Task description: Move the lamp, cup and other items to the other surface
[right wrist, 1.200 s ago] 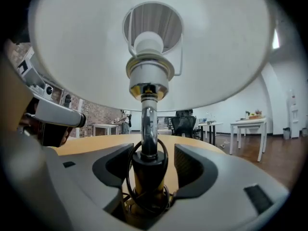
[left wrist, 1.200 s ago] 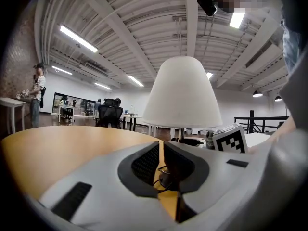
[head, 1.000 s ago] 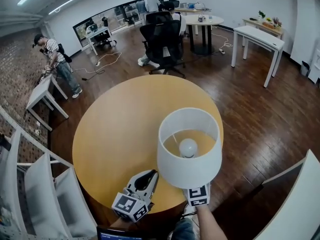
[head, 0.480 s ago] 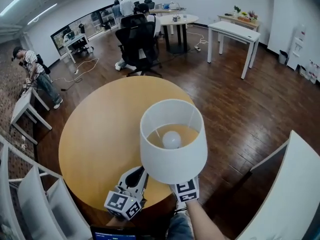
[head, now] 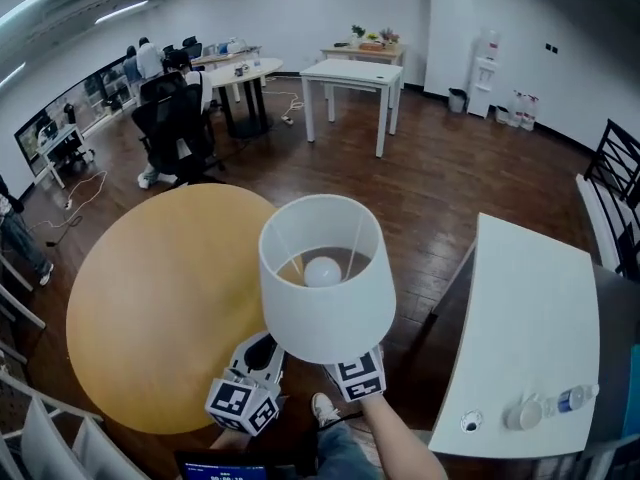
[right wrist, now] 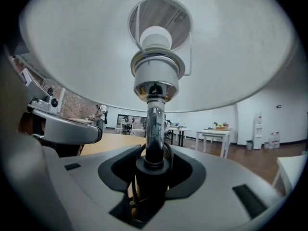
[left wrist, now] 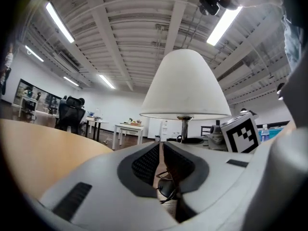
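Lamp point(head: 330, 318), clamped in the right gripper's point(right wrist: 153, 172) jaws, has swung toward the white tabletop point(head: 530, 308) at 3 o'clock; left gripper's point(left wrist: 161, 160) jaws closed, empty.

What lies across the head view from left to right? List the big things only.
round wooden table → lamp → white table

I am working in an open-plan office: black swivel chairs point(head: 175, 118) and people at desks point(head: 148, 58) far left, white tables point(head: 352, 73) on dark wood floor point(head: 440, 178), a water dispenser point(head: 483, 58) against the far wall, strip lights point(left wrist: 226, 23) overhead.
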### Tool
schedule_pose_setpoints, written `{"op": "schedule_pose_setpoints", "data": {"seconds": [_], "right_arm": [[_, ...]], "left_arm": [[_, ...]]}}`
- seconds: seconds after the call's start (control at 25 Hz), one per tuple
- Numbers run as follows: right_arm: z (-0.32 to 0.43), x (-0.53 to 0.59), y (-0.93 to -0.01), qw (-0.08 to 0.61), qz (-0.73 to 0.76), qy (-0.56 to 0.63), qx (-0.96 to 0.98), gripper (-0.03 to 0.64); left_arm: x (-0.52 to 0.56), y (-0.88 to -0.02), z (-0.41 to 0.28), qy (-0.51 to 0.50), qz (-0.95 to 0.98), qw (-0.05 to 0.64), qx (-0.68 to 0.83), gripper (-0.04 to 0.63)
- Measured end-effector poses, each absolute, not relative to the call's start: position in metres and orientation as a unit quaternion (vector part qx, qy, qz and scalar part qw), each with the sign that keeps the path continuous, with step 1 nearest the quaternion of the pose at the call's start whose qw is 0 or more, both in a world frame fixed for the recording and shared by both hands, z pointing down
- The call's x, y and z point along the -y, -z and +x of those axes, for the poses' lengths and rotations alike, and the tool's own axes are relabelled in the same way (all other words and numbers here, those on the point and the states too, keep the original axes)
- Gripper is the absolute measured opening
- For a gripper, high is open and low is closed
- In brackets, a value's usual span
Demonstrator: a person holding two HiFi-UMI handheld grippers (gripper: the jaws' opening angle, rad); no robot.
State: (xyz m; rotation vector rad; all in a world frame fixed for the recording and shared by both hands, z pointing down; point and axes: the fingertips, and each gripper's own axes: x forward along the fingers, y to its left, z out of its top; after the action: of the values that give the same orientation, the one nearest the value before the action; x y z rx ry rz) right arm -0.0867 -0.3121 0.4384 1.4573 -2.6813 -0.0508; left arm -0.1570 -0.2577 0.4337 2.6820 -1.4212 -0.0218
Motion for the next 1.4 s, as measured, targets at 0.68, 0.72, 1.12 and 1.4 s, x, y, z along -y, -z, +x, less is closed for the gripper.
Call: {"op": "schedule_pose_setpoints", "data": {"seconds": [0.68,0.72,1.12,1.4], "right_arm": [[0.257,0.211,-0.445,0.053,0.713,0.004,0.699,0.147],[0.276,0.207,-0.448,0.053,0.723,0.000,0.688,0.147],[0.384,0.188,-0.485,0.057,0.773,-0.014,0.631,0.147],[0.391,0.188,-0.501,0.042,0.775,-0.011,0.630,0.149]], "left_arm": [[0.202,-0.438,0.159,-0.007,0.977,0.057,0.206,0.040],[0.201,-0.440,0.175,-0.008,0.979,0.057,0.193,0.040],[0.200,-0.470,0.275,-0.030,0.989,0.063,0.132,0.040],[0.210,-0.489,0.286,-0.049,0.987,0.068,0.136,0.040]]}}
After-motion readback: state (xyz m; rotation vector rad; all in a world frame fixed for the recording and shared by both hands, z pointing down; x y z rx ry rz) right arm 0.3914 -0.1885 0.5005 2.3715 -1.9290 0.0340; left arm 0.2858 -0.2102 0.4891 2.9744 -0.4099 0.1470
